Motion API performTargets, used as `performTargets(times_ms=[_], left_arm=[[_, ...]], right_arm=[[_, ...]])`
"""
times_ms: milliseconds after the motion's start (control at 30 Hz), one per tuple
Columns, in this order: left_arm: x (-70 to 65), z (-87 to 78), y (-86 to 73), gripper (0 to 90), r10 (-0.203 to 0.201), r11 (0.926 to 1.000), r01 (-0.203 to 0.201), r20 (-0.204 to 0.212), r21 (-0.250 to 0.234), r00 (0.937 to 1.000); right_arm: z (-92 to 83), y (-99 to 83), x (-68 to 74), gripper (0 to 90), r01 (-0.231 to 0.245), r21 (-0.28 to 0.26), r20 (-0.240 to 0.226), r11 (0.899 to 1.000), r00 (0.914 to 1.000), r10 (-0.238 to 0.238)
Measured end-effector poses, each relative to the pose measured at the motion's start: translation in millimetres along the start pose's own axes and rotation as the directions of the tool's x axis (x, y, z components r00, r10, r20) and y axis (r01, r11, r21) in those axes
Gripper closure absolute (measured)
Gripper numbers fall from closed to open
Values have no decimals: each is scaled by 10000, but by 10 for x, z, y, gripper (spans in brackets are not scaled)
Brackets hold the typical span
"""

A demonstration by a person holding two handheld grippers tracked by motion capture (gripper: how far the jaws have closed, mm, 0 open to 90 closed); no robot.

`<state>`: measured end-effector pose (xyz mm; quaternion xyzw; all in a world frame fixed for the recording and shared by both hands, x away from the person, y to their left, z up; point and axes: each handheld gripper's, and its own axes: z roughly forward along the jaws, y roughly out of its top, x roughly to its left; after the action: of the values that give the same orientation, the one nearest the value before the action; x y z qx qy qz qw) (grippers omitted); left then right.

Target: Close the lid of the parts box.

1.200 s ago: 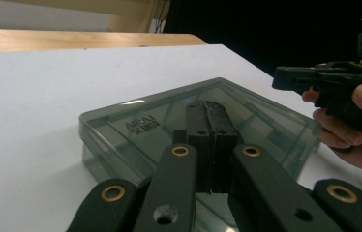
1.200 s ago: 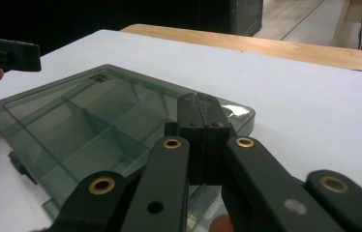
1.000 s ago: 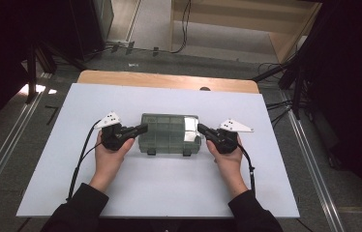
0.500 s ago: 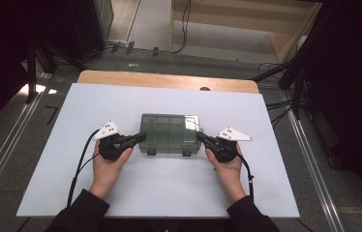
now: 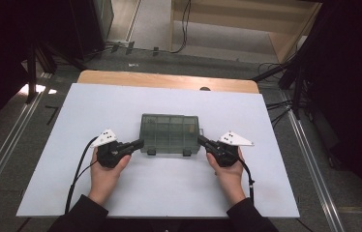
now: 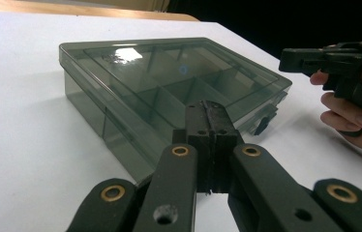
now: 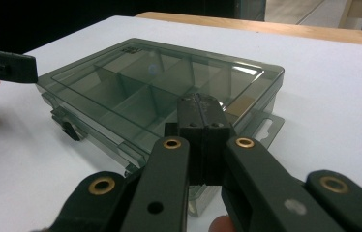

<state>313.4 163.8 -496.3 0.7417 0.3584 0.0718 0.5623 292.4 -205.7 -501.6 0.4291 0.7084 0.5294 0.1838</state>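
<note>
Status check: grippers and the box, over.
Left gripper and right gripper both shut, empty, tips at the box's near corners. Box flat on the table, lid closed. Nothing in the way.

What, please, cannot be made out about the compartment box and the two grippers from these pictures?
- Box contents: the smoky lid and glare in both gripper views blur the compartments, and the high view shows them too small.
- Contact: the left gripper and right gripper, both shut, cover the box edges right behind their tips.
- Latches: open or fastened, too small to tell.
</note>
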Motion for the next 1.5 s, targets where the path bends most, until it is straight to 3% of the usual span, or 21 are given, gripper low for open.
performTargets(times_ms=[400, 900, 1300, 1333, 1367, 1500], left_arm=[[-3, 3, -16, 900, 16, 9999, -16, -12, 115, 10000], [21, -2, -23, 900, -85, 10000, 85, -95, 13, 9999], [21, 0, -29, 900, -55, 10000, 54, -311, -24, 9995], [20, 8, -31, 900, -21, 9998, 30, -484, 182, 9988], [21, 25, -45, 900, -83, 9997, 95, -500, 222, 9987], [4, 24, -47, 900, 36, 9997, -22, -570, 246, 9984]], right_arm=[[31, -58, 8, 879, 19, 213, 28, 9998, 10000, -20], [35, -92, 13, 879, -56, 47, 2, 10000, 10000, 56], [40, -110, 22, 881, 47, -22, 38, 10000, 10000, -47], [41, -110, 20, 881, 30, -24, 36, 10000, 10000, -30], [62, -113, 22, 881, 39, 322, 117, 9995, 9999, -43], [77, -117, 57, 881, 244, 255, 168, 9994, 9996, -248]])
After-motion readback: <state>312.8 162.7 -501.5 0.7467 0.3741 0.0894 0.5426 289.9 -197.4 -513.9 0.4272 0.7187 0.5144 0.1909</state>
